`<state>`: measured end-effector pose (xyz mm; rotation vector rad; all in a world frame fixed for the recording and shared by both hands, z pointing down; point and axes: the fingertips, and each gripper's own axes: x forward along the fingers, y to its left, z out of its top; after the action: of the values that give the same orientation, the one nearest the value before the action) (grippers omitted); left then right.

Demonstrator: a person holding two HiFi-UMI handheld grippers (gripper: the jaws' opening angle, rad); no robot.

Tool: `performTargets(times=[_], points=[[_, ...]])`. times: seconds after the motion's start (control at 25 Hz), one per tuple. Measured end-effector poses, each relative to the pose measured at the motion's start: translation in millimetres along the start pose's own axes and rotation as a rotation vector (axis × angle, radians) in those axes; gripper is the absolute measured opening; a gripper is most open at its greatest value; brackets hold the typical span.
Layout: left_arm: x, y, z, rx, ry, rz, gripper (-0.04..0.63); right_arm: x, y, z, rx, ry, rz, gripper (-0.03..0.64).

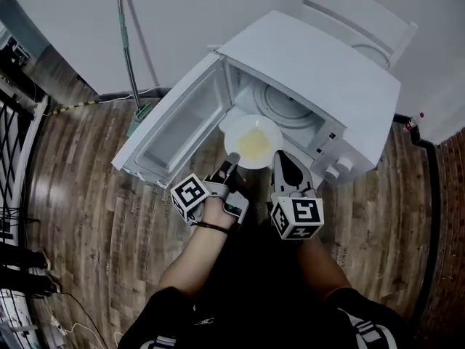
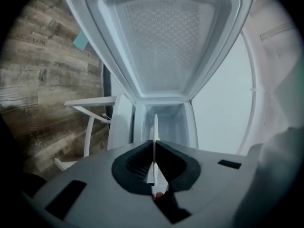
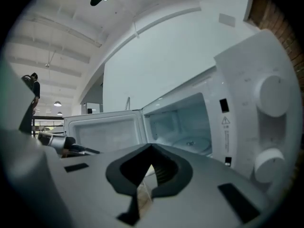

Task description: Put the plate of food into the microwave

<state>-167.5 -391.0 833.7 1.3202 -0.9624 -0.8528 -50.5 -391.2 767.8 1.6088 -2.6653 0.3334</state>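
The white round plate of pale yellow food [image 1: 253, 142] sits level at the mouth of the white microwave [image 1: 320, 71], just in front of the glass turntable [image 1: 287, 107] inside. The left gripper [image 1: 229, 167] pinches the plate's near-left rim, and its own view shows that rim edge-on between the pressed-together jaws. The right gripper [image 1: 280, 167] clamps the near-right rim, a pale sliver caught between its pads. The microwave's white door [image 1: 174, 122] swings open to the left. The microwave stands on a brown wood-plank floor [image 1: 94, 195].
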Motion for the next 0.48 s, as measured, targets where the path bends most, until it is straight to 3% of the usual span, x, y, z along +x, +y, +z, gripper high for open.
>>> performTargets(times=[0.48], points=[[67.1,-27.2,7.6,0.088,0.030,-0.001,0.015,-30.1,-31.2,4.4,0.044,-0.021,-0.036,0.011]])
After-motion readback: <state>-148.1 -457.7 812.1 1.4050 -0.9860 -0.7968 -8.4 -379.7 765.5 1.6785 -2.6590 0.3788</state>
